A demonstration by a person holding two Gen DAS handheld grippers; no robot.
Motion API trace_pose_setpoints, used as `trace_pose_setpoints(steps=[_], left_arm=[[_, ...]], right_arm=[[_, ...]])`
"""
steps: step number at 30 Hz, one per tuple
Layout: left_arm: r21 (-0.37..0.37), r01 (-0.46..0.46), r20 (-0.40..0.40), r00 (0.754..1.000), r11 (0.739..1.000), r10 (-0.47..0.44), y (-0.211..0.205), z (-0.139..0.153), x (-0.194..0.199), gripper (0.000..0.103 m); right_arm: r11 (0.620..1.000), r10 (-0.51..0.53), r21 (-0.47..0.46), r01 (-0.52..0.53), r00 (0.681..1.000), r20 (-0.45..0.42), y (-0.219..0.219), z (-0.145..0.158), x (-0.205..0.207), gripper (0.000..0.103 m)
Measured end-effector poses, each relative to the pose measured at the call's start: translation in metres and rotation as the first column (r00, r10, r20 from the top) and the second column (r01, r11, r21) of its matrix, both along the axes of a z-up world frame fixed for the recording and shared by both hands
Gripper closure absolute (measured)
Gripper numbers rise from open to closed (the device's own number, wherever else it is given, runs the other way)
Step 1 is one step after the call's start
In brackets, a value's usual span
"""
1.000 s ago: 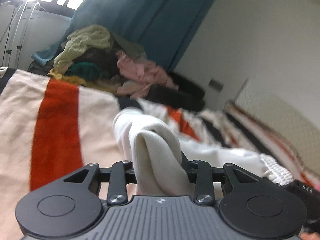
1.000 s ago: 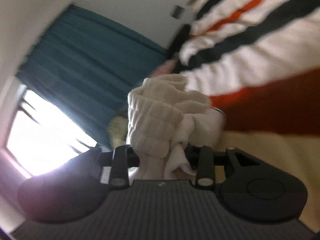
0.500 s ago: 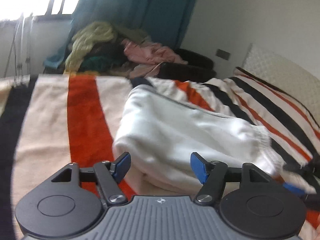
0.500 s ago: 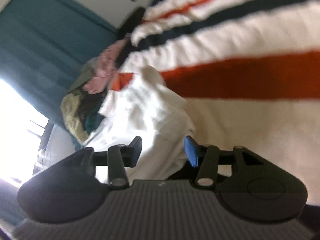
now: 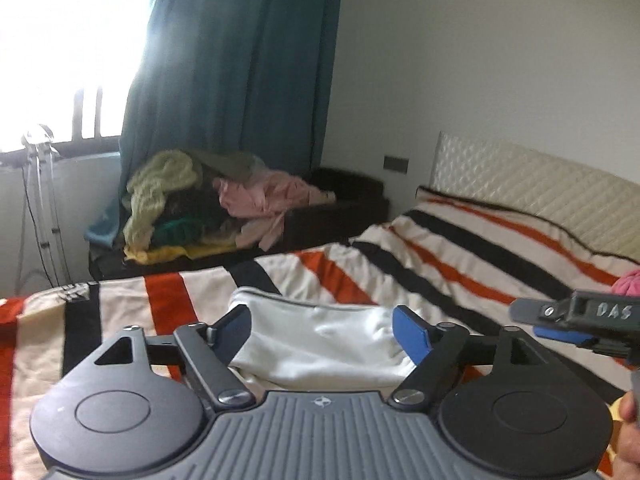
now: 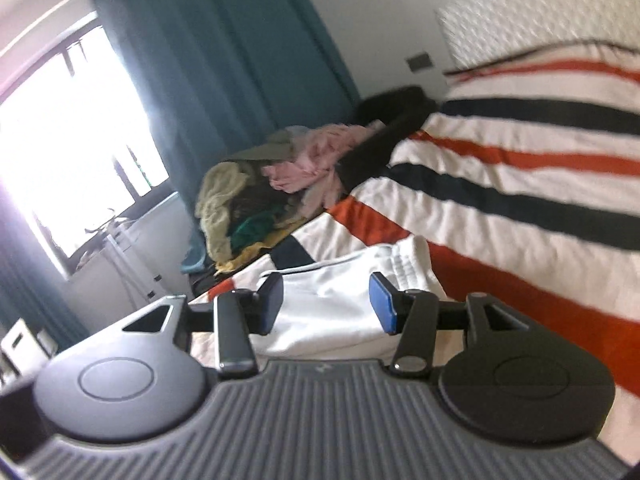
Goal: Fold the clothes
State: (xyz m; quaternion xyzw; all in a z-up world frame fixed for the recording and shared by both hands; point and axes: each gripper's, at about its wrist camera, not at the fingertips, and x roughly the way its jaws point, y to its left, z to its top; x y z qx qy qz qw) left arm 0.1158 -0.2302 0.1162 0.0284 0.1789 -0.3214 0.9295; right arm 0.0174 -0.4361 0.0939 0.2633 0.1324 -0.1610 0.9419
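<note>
White knitted garment (image 5: 320,340), apparently folded, is seen lying on the cream, orange and black striped blanket (image 5: 460,264), both left gripper (image 5: 326,330) and right gripper (image 6: 326,302) held spread and empty above it; loose layers may be dragged apart if snagged.

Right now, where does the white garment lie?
In both wrist views the white garment lies on the striped blanket, just past the open fingers, with the clothes pile beyond it near the curtain.
</note>
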Motion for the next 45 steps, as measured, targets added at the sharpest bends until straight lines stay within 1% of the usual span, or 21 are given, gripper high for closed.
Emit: trace_pose_setpoints(steps=[1, 2, 3, 4, 5, 6, 7, 8, 10, 12, 14, 18, 22, 25, 28, 32, 36, 42, 45], left_arm=[[-0.001, -0.010, 0.005, 1.000, 1.000, 0.010, 0.005, 0.008, -0.012, 0.006], [-0.001, -0.020, 0.014, 1.000, 1.000, 0.020, 0.009, 0.014, -0.024, 0.000], [-0.001, -0.030, 0.023, 0.999, 1.000, 0.030, 0.014, 0.020, -0.036, 0.000], [-0.001, -0.036, 0.033, 0.999, 0.999, 0.036, 0.019, 0.025, -0.048, 0.000], [-0.002, -0.035, 0.044, 0.998, 0.999, 0.035, 0.024, 0.029, -0.060, 0.000], [0.000, -0.036, 0.052, 0.998, 0.999, 0.036, 0.028, 0.031, -0.070, 0.000], [0.002, -0.039, 0.058, 0.998, 0.999, 0.039, 0.033, 0.032, -0.080, 0.000], [0.005, -0.043, 0.064, 0.997, 0.999, 0.042, 0.038, 0.033, -0.089, 0.000], [-0.008, -0.048, 0.082, 0.995, 0.999, 0.048, 0.050, 0.032, -0.109, 0.000], [-0.035, -0.056, 0.101, 0.993, 0.998, 0.060, 0.063, 0.027, -0.128, 0.000], [-0.046, -0.068, 0.116, 0.990, 0.997, 0.073, 0.073, 0.020, -0.145, 0.000], [-0.100, -0.082, 0.090, 0.992, 0.992, 0.091, 0.093, 0.008, -0.165, 0.000], [-0.107, -0.092, 0.072, 0.992, 0.990, 0.100, 0.104, 0.000, -0.174, 0.000], [-0.102, -0.106, 0.082, 0.990, 0.989, 0.115, 0.109, -0.007, -0.179, 0.000], [-0.107, -0.114, 0.082, 0.989, 0.988, 0.123, 0.114, -0.015, -0.183, 0.000], [-0.098, -0.112, 0.091, 0.988, 0.989, 0.121, 0.118, -0.026, -0.182, 0.000], [-0.097, -0.118, 0.088, 0.988, 0.988, 0.126, 0.121, -0.033, -0.182, 0.000], [-0.078, -0.151, 0.050, 0.987, 0.985, 0.155, 0.123, -0.045, -0.175, 0.000], [-0.064, -0.168, 0.050, 0.984, 0.984, 0.172, 0.123, -0.046, -0.173, 0.000]], right_arm=[[1.000, 0.011, -0.015, -0.010, 1.000, 0.005, 0.005, 0.005, -0.007, 0.052], [0.999, 0.020, -0.036, -0.020, 1.000, 0.008, 0.010, 0.010, -0.015, 0.044], [0.998, 0.026, -0.059, -0.025, 1.000, 0.010, 0.015, 0.013, -0.022, 0.038], [0.996, 0.030, -0.082, -0.029, 0.999, 0.011, 0.020, 0.015, -0.030, 0.022], [0.994, 0.040, -0.103, -0.038, 0.999, 0.021, 0.025, 0.017, -0.039, 0.011], [0.992, 0.047, -0.119, -0.044, 0.999, 0.026, 0.029, 0.017, -0.047, 0.010], [0.990, 0.055, -0.130, -0.051, 0.998, 0.024, 0.032, 0.017, -0.053, 0.003], [0.989, 0.062, -0.134, -0.059, 0.998, 0.022, 0.036, 0.016, -0.059, 0.000], [0.987, 0.074, -0.142, -0.071, 0.997, 0.018, 0.043, 0.015, -0.071, 0.000], [0.982, 0.075, -0.177, -0.072, 0.997, 0.012, 0.051, 0.014, -0.080, 0.000], [0.977, 0.070, -0.201, -0.066, 0.997, 0.014, 0.058, 0.009, -0.088, 0.000], [0.979, 0.080, -0.193, -0.073, 0.996, 0.029, 0.069, -0.003, -0.100, 0.000], [0.972, 0.078, -0.223, -0.070, 0.997, 0.027, 0.086, -0.018, -0.107, 0.000], [0.970, 0.066, -0.238, -0.055, 0.997, 0.038, 0.095, -0.028, -0.109, 0.000], [0.967, 0.064, -0.249, -0.056, 0.998, 0.023, 0.100, -0.040, -0.104, 0.000], [0.949, 0.084, -0.307, -0.072, 0.996, 0.025, 0.112, -0.055, -0.101, 0.000], [0.941, 0.083, -0.331, -0.073, 0.996, 0.017, 0.118, -0.059, -0.095, 0.000], [0.950, 0.061, -0.308, -0.056, 0.998, 0.006, 0.113, -0.060, -0.094, 0.000], [0.951, 0.053, -0.304, -0.051, 0.999, -0.003, 0.113, -0.061, -0.093, 0.000]])
